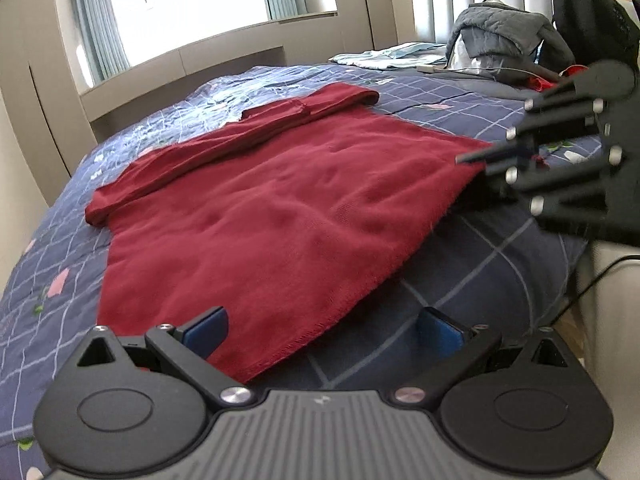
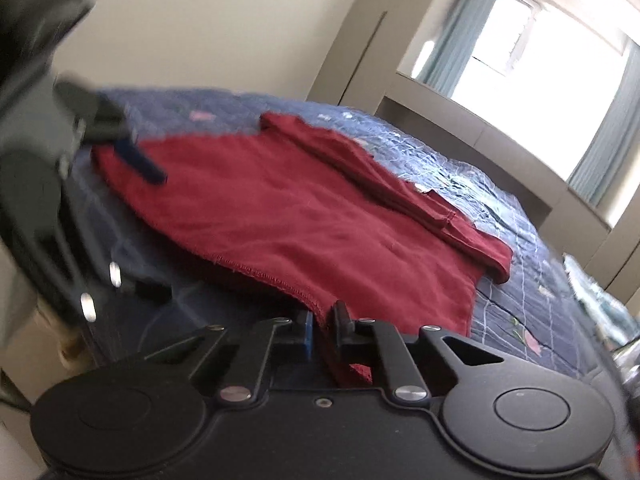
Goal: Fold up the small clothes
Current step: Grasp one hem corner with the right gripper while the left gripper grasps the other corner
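Red garment [image 1: 280, 216]: 1, knit, lying flat on the bed [image 1: 500, 264], sleeve folded across its far edge. Bedcover: 1, blue checked with small flower prints. Hand-held grippers: 2. Left hand-held gripper [image 1: 320, 334]: released, blue pads spread wide over the near hem corner, nothing between them. Right hand-held gripper [image 2: 322, 330]: clenched on the other hem corner, red cloth pinched between its pads. Further items near the headboard: 1 grey quilted jacket [image 1: 504, 32], 1 black bag [image 1: 592, 12], 1 pale blue cloth [image 1: 392, 54]. No legible writing.
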{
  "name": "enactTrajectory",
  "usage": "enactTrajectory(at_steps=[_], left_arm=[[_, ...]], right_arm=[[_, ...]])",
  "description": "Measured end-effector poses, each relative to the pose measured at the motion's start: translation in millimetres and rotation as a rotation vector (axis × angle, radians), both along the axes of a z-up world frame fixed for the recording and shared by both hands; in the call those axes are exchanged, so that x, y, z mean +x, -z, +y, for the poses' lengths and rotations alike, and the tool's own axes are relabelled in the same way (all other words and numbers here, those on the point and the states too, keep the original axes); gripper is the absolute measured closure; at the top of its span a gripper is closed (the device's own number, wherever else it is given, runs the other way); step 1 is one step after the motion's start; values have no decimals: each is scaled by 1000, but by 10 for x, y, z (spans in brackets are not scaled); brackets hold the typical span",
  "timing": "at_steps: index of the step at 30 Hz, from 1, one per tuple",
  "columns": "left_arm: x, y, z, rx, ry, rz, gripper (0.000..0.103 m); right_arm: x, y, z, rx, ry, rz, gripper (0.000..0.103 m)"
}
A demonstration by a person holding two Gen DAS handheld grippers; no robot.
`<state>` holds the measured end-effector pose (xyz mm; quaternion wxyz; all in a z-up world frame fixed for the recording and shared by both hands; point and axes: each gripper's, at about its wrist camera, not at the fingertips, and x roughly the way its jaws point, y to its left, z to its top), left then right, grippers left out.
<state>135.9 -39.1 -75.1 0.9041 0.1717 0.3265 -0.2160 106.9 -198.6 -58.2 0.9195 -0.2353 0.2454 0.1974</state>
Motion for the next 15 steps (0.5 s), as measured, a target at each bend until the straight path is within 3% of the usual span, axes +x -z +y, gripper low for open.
enactTrajectory(at_steps=[4, 9, 15], left_arm=[[43, -26, -57, 10, -34, -57, 2], [126, -14, -53, 143, -105, -148, 25], [139, 22, 227, 206, -148, -135, 42]], right_arm=[[96, -195, -67, 89, 23, 15, 94], [126, -367, -108, 137, 30, 8, 95], [58, -359, -85, 115, 25, 5, 95]])
